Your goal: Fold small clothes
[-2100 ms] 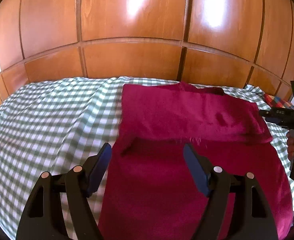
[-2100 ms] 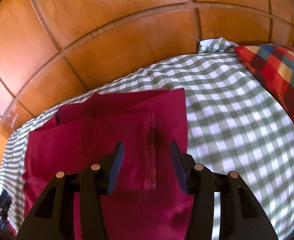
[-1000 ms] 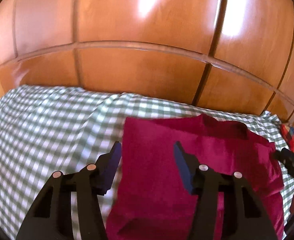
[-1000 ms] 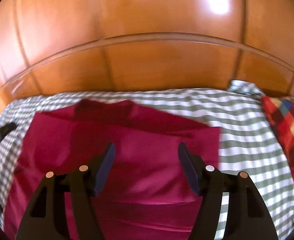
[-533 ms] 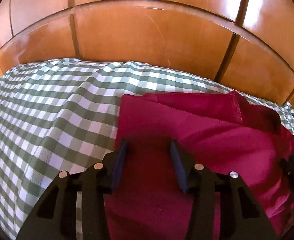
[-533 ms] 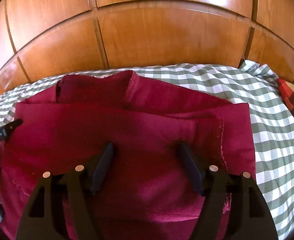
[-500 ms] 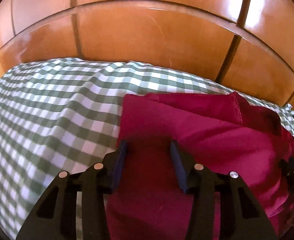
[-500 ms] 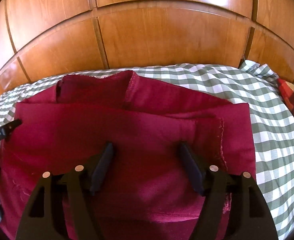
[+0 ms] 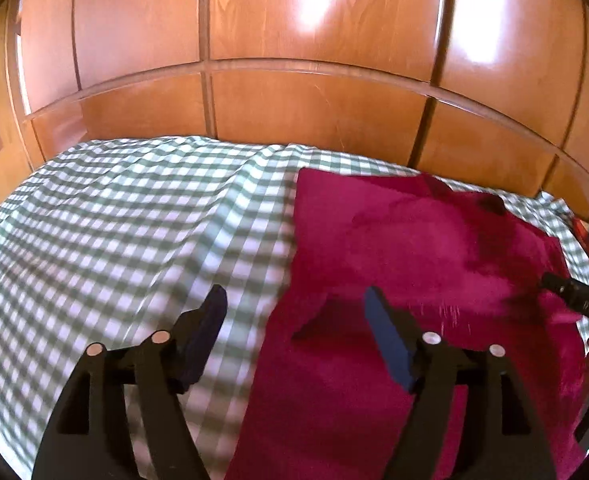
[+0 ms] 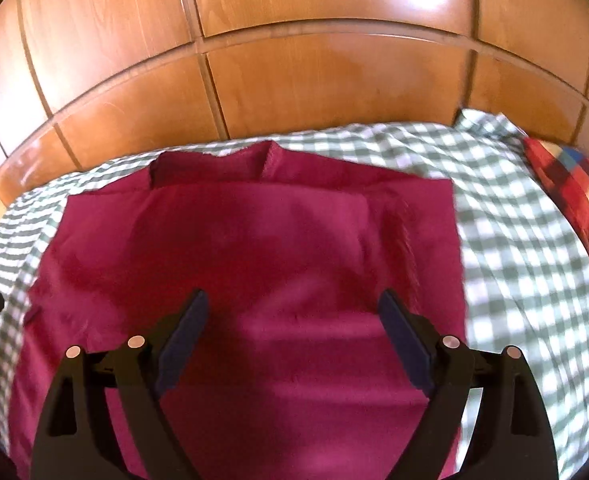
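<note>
A dark red garment (image 9: 414, 248) lies partly folded on the green-and-white checked bed sheet (image 9: 114, 232); its top part is folded down over the lower part. It also shows in the right wrist view (image 10: 254, 248). My left gripper (image 9: 294, 312) is open and empty, above the garment's left edge. My right gripper (image 10: 292, 316) is open and empty, above the garment's middle. The right gripper's tip shows at the right edge of the left wrist view (image 9: 574, 300).
A wooden panelled headboard (image 9: 294, 112) stands along the far side of the bed. A red, blue and yellow checked pillow (image 10: 574, 192) lies at the right. Bare sheet lies to the left of the garment.
Both grippers have pulled back and up from the fold and opened wider. The garment lies as it was left, with its top part folded down.
</note>
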Available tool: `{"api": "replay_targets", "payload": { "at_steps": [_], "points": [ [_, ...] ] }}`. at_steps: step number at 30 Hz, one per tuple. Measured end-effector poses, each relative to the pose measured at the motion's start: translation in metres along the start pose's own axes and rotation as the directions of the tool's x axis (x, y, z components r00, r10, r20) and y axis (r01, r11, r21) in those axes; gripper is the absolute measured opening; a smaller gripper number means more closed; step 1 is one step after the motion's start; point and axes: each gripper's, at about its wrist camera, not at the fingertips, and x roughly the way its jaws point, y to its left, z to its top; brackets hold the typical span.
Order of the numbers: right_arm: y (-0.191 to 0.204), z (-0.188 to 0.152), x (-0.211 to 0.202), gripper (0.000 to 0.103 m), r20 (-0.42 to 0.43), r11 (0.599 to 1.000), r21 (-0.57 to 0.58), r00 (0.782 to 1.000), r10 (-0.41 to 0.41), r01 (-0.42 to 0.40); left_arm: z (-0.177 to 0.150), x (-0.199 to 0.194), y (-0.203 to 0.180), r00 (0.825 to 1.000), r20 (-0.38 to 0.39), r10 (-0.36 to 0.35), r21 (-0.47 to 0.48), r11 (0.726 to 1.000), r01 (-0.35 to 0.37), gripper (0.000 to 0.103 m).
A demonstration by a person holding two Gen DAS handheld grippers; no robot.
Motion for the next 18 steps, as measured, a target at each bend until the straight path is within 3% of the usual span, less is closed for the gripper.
{"api": "replay_targets", "payload": {
  "at_steps": [18],
  "points": [
    [-0.074,-0.09,-0.08,0.089,-0.059,0.99,0.144,0.998,0.008,0.001,-0.072,-0.056,0.024,1.0,-0.028,0.004,0.036,0.999,-0.003,0.076]
  ]
}}
